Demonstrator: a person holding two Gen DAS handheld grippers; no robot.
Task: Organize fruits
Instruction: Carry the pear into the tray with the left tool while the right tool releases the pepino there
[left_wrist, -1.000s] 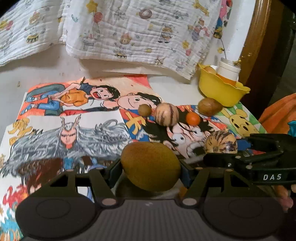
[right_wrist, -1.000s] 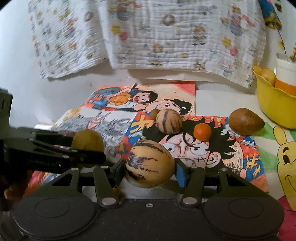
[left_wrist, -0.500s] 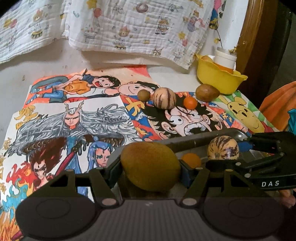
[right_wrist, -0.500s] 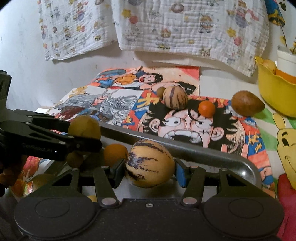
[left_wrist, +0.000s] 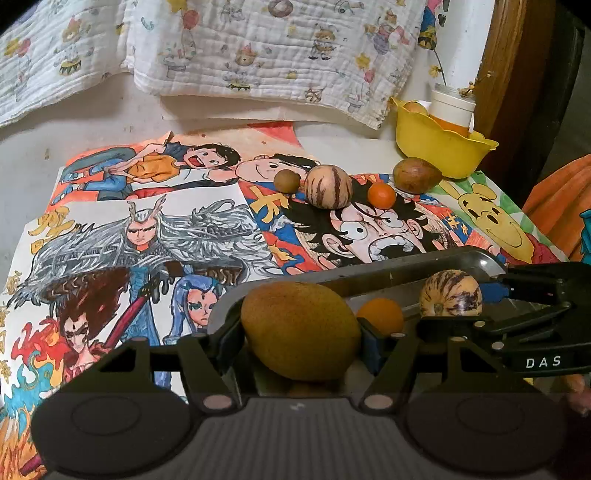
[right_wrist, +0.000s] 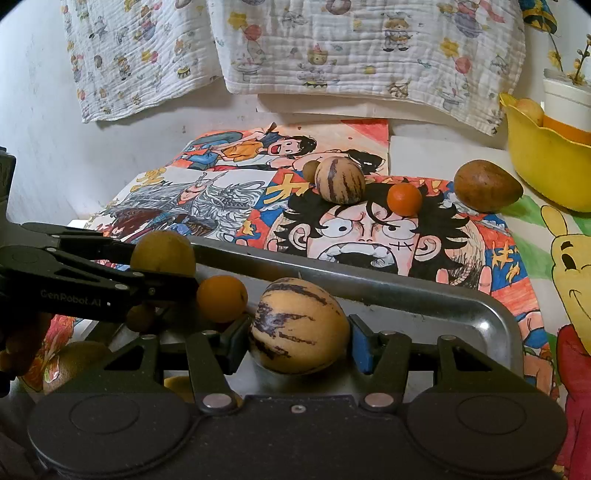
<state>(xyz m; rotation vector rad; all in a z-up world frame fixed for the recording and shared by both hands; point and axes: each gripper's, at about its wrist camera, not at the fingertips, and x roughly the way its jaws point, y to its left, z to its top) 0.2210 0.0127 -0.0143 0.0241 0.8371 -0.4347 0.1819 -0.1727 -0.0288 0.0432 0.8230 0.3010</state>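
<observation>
Where cartoon drawings (left_wrist: 155, 236) cover the table, a printed cloth (left_wrist: 258, 48) hangs behind.

1. A brown oval fruit (left_wrist: 300, 330) sits clamped between the left claw's (left_wrist: 301, 338) pads, above the metal tray (right_wrist: 424, 295).
2. A cream, purple-striped melon (right_wrist: 299, 325) is clamped in the right claw (right_wrist: 300, 341) over the same tray.
3. A small orange (right_wrist: 221, 298) lies in the tray.
4. On the drawings beyond the tray lie a second striped melon (right_wrist: 340, 180), a small brown fruit (left_wrist: 287, 181), a second small orange (right_wrist: 404, 199) and a brown avocado-shaped fruit (right_wrist: 487, 191).
</observation>
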